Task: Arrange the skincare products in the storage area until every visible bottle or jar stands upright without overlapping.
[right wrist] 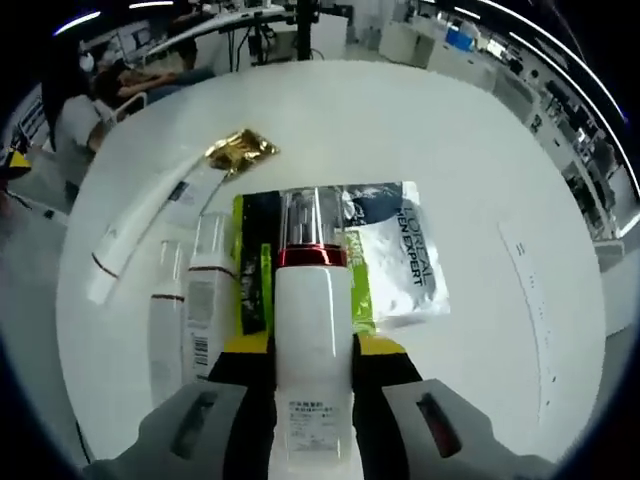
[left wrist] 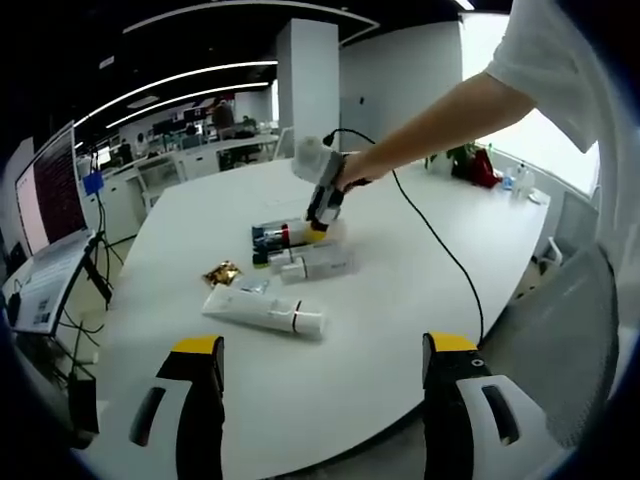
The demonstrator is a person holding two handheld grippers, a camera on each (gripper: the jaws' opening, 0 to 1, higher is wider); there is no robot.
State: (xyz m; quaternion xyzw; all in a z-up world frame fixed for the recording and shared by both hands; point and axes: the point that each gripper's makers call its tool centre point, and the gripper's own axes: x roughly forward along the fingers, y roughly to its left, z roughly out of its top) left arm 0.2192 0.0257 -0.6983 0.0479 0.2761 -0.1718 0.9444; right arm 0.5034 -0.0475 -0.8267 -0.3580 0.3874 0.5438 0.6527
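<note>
A round white worktop (left wrist: 400,300) spreads ahead of both grippers, its skincare products bunched beyond the jaws and none yet standing. In the left gripper view, the left gripper (left wrist: 325,390) hangs released and empty at the near edge, jaws wide apart, the cluster well ahead between them. The right gripper (left wrist: 322,205) reaches into that cluster from a person's outstretched arm (left wrist: 440,125).

In the right gripper view, the right gripper (right wrist: 312,350) is clenched on a white pump bottle (right wrist: 312,330) with a red collar and clear cap, lying lengthwise between the jaws and pointing away. Just beyond its cap lie a silver L'Oreal Men Expert sachet (right wrist: 400,250) and a dark-and-green packet (right wrist: 252,260); left of the jaws two slim white bottles (right wrist: 205,290) lie side by side, with a long white tube (right wrist: 140,225) further left and a gold foil wrapper (right wrist: 240,150) beyond.

The risk, judged from here: the grip sits low on a smooth, tall bottle, so tipping it upright could let it swivel or slip. Set down on the slick sachet, it would likely topple. Swinging it may also knock the neighbouring bottles into a roll.
</note>
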